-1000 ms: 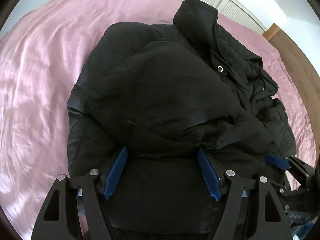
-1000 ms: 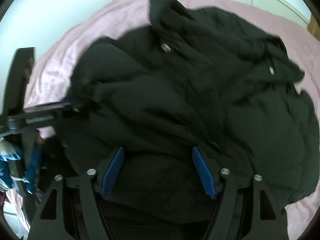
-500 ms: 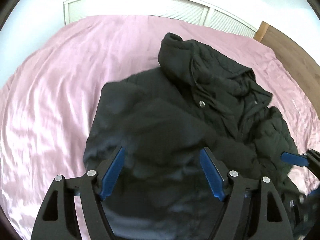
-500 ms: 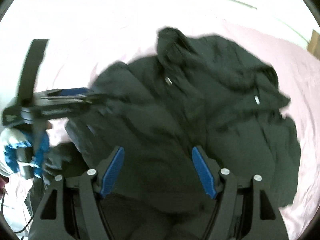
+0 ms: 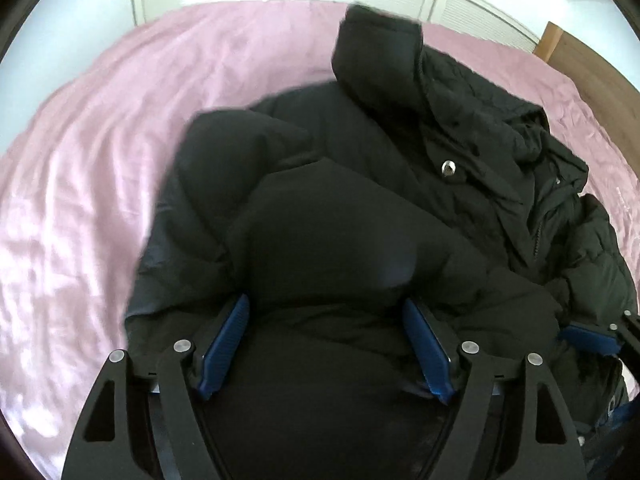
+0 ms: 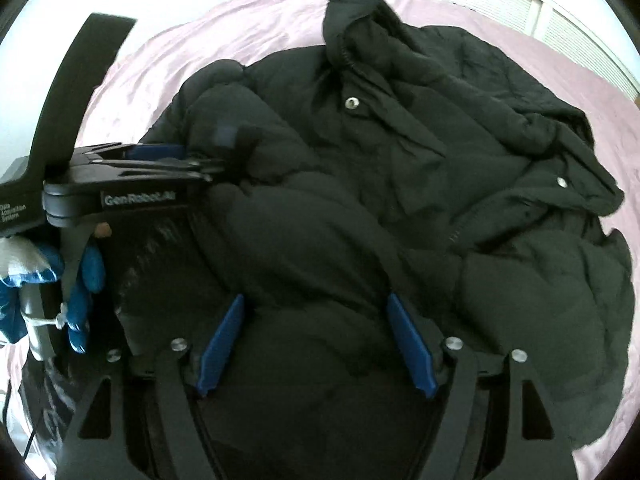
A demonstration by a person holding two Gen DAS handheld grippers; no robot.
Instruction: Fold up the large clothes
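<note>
- While I hold both tools low over the near edge of the bed, my left gripper [image 5: 326, 344] has its blue pads [image 5: 224, 344] spread wide, with black fabric bulging between them.
- My right gripper [image 6: 316, 346] is spread just as wide, its pads touching the padded cloth on either side.
- The black puffer jacket [image 6: 400, 184] lies heaped on the pink bedsheet [image 5: 100, 168], its hood [image 5: 380, 52] at the far side.
- A silver snap [image 5: 449, 168] shows near the collar.
- A wooden headboard [image 5: 592, 68] stands far right.
</note>
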